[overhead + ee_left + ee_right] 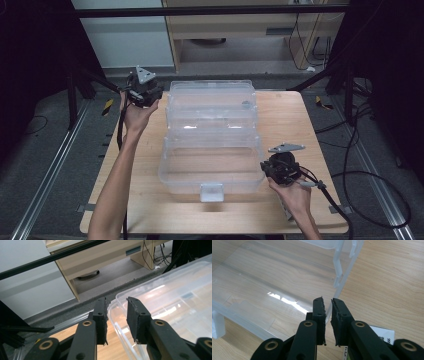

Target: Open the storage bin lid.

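A light wooden table (295,125) carries 1 clear plastic box (212,150), opened out, and a white label (384,336) near its edge

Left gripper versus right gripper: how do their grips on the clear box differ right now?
The left gripper is at the box's far left corner, jaws apart around the lid edge without pressing; the right gripper is at the near right side, jaws pinched on the thin wall. The left gripper is raised; the right gripper sits low near the table. Both are hand-held with black jaws.
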The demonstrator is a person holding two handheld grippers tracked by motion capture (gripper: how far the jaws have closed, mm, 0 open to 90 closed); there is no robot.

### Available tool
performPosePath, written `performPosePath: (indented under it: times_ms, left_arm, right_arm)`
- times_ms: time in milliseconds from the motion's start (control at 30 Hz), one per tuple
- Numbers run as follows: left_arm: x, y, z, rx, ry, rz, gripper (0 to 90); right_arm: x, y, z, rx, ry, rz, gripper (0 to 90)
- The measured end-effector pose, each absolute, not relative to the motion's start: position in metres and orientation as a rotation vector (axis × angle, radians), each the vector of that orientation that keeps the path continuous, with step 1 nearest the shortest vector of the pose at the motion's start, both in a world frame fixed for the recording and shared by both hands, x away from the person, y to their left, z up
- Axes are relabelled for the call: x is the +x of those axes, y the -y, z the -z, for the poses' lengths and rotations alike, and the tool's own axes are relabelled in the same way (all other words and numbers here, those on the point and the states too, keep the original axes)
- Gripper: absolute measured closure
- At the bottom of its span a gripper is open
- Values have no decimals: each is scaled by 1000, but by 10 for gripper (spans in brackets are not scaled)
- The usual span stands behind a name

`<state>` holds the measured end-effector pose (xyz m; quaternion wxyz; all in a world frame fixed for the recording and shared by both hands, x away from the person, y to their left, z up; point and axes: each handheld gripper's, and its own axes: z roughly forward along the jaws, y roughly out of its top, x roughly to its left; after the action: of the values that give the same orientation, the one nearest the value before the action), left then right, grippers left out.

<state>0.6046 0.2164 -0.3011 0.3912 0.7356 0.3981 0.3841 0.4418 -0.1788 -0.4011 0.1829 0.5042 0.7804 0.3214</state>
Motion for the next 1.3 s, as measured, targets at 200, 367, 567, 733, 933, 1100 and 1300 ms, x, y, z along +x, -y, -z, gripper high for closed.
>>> performPosePath:
  times_ms: [200,367,567,733,933,1100,1300]
  left_arm:
    - [579,-227,301,1885,-1010,-912,652]
    - [556,-232,308,1896,-986,-882,626]
    - [531,-236,322,1911,-994,-830,585]
    - [516,-243,330,1900,-1004,-795,567]
    - [497,-248,344,1924,-1027,-789,522]
    - [485,-251,359,1932,-1052,-779,492]
    - [480,-254,379,1940,-1079,-747,467]
  right_arm:
    - [442,180,401,1430,-2207,-915,813]
    - [443,182,401,1423,-2215,-934,810]
    - [443,182,402,1420,-2214,-930,810]
    - [443,182,402,1417,-2215,-929,809]
    - [443,182,402,1412,-2217,-930,808]
    - [443,182,402,1415,-2217,-933,808]
    - [443,182,402,1414,-2220,-935,807]
